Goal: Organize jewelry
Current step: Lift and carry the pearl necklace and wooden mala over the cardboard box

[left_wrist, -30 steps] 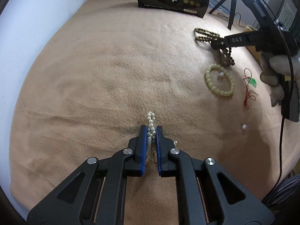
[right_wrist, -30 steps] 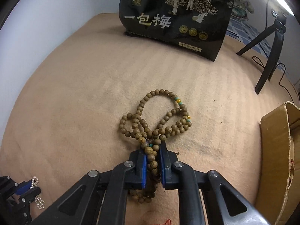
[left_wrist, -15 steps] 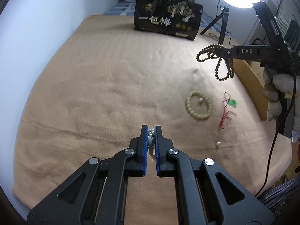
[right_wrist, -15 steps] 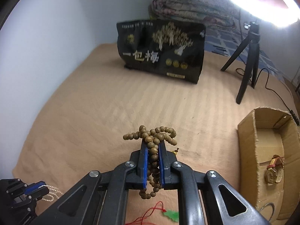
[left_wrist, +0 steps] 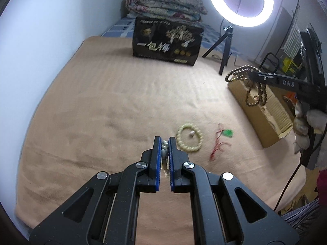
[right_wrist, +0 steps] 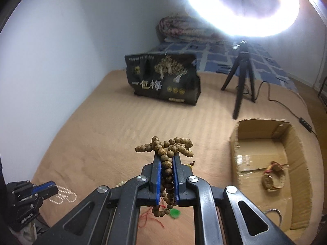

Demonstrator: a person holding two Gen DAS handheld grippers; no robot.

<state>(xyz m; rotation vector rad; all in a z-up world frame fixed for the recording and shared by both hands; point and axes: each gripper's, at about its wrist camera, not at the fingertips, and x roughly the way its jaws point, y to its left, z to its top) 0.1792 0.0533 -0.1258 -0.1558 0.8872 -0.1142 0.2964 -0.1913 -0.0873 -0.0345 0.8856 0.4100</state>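
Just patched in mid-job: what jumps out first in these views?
Both grippers are loaded: the right gripper clamps a brown wooden bead strand in the air, left of the open cardboard box holding a watch. The left gripper pinches a pearl strand above the tan blanket, beside a pale bead bracelet.

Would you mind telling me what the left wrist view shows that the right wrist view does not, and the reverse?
Only the left wrist view shows the pale bead bracelet whole on the blanket, a small loose bead inside its ring.

Only the right wrist view shows the inside of the cardboard box, where a watch lies.

Both show the left gripper shut on the pearl strand, the right gripper shut on the wooden bead necklace, the red cord with green pendant, the black bag and the ring light.
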